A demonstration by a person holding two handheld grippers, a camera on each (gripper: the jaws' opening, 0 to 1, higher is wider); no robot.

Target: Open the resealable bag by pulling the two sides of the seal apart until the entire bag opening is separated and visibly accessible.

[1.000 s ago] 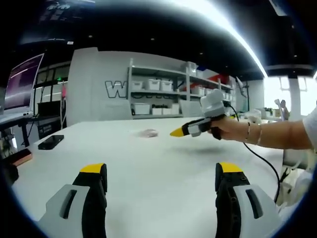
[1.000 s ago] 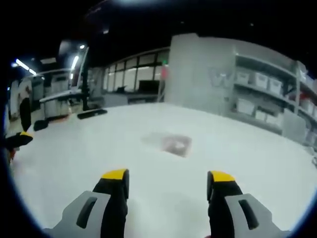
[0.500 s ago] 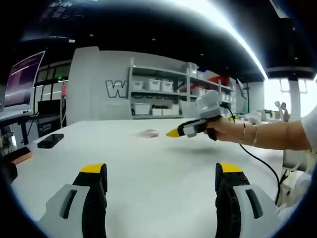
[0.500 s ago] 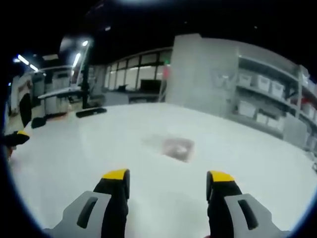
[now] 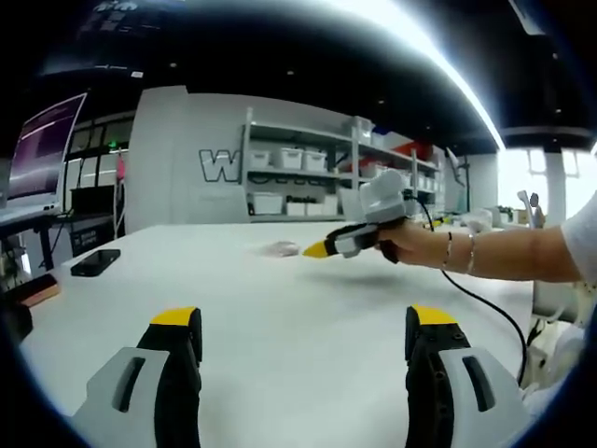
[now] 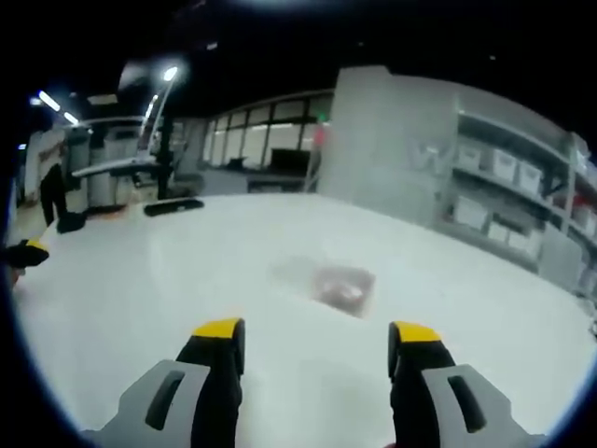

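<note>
Resealable bag (image 6: 328,283) lies flat on the white worktop (image 6: 140,308), clear film with a pinkish item inside, just ahead of the right tongs (image 6: 317,341); seal untouched, task not begun. In the left gripper view the bag (image 5: 279,249) is far across the worktop, right tongs (image 5: 315,249) nearly at it. Right tongs' jaws stand apart, empty. Left tongs (image 5: 303,336) likewise apart, empty, well back from the bag.

Risks: film lies flush, so a jaw may skate over it and push the bag away. Gripping both walls together would hold the seal closed. One-sided pull drags the bag.
</note>
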